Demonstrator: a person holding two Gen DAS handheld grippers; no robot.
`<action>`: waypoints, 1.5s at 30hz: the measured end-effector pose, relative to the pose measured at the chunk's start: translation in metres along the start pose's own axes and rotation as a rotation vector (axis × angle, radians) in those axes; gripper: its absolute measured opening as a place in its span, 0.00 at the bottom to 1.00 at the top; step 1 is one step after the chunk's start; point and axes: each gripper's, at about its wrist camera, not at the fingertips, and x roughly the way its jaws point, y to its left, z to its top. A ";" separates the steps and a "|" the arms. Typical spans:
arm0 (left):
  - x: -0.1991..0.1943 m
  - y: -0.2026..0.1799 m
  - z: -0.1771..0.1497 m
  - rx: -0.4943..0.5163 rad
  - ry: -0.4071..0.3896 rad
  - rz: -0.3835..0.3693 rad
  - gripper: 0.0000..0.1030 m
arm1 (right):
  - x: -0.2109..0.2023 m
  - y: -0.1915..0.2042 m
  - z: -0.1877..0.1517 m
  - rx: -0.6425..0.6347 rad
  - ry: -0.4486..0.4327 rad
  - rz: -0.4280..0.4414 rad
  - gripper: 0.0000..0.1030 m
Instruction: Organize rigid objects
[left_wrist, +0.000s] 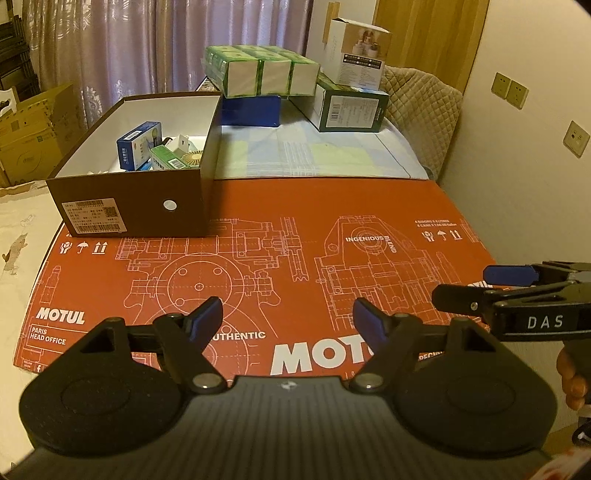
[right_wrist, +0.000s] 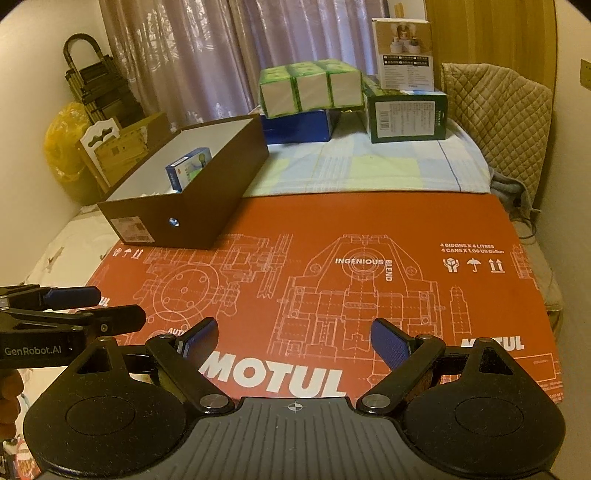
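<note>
brown card shoe box (left_wrist: 133, 199) ahead-left of left tongs (left_wrist: 288, 317), on red board (left_wrist: 332, 229); small blue carton (left_wrist: 138, 146) and green carton (left_wrist: 168, 158) inside. judged light, stiff, crushable; pinch by flat sides. board reads "motul", "ingenious blend". left tongs wide, empty; right tongs (right_wrist: 293, 341) wide, empty.

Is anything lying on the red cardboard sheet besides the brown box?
No. In the right wrist view only the brown box stands on the red cardboard sheet; the rest of its surface is bare.
</note>
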 end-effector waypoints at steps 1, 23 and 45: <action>0.000 -0.001 0.000 0.001 -0.001 0.000 0.72 | 0.000 0.000 0.000 0.000 0.000 0.000 0.84; 0.000 -0.002 -0.002 0.007 -0.002 -0.006 0.72 | -0.005 0.001 -0.006 0.008 0.003 -0.007 0.84; 0.002 0.002 -0.008 -0.013 0.016 0.012 0.72 | -0.003 0.007 -0.011 0.006 0.019 -0.017 0.84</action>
